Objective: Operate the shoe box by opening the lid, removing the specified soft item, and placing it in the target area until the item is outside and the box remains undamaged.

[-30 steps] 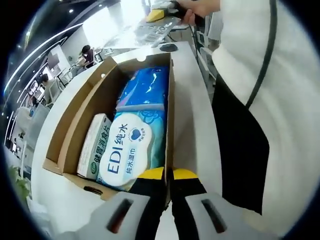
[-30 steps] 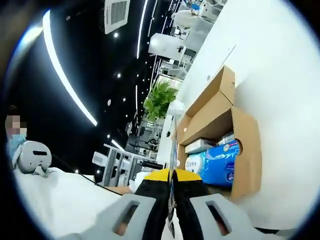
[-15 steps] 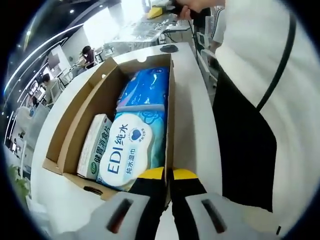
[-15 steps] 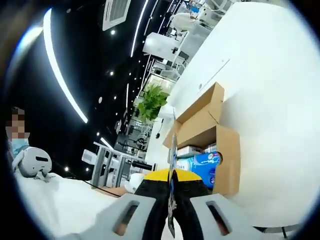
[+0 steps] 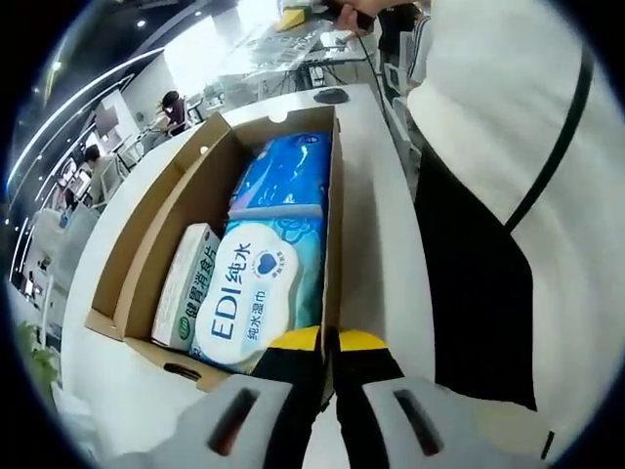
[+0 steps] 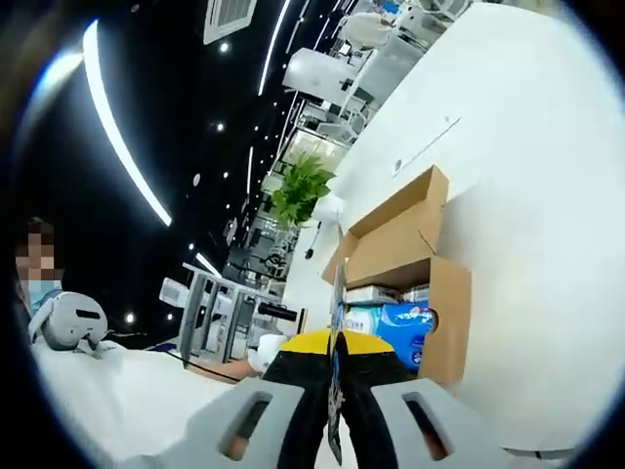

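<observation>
Left gripper (image 5: 328, 340) clamping near wall of open shoe box (image 5: 335, 244); right gripper (image 6: 336, 342) pinching thin box flap (image 6: 336, 322); wet wipes pack (image 5: 256, 291) lying inside

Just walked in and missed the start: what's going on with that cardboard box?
A person holds the shoe box open on the white table. The left gripper is shut on the box's near side wall; the right gripper pinches a thin flap edge. The EDI wet wipes pack, a blue pack and a small green-lettered box are inside.
</observation>
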{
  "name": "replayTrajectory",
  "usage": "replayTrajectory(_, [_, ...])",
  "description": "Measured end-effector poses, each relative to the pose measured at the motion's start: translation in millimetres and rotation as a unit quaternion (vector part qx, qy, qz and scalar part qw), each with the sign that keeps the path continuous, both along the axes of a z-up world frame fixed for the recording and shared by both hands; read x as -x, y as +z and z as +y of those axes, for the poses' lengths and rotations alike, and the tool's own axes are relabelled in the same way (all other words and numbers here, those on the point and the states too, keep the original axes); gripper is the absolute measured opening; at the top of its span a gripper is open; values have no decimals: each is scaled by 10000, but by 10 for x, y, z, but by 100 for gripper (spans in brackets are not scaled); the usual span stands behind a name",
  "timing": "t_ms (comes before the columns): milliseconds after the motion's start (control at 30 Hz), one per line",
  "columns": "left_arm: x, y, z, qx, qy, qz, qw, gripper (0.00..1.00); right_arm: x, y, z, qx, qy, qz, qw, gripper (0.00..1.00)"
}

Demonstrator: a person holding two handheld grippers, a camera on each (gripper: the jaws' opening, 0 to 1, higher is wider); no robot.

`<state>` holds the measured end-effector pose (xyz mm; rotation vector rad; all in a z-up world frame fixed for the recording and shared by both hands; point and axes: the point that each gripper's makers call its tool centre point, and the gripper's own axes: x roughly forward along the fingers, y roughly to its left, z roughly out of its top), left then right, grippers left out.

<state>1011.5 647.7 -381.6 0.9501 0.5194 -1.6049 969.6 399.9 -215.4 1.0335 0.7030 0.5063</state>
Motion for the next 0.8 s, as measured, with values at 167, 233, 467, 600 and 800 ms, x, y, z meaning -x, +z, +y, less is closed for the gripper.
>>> replayTrajectory(167, [7, 14, -8, -10, -8, -5, 10000, 3, -62, -5, -39, -42, 2, -29, 10000, 0])
replayTrajectory(233, [6, 16, -9, -4, 23, 2, 10000, 3, -100, -1, -33, -88, 12, -22, 10000, 0])
replayTrajectory(467, [11, 18, -14, -2, -58, 25, 10000, 3, -121, 54, -65, 16, 297, 36, 9996, 0])
replayTrajectory(600, [12, 11, -9, -2, -64, 25, 10000, 3, -145, 122, -125, 182, 576, 55, 9982, 0])
replayTrajectory(800, [4, -12, 2, 1, -81, 22, 10000, 3, -96, 38, -253, 480, 689, 384, 9957, 0])
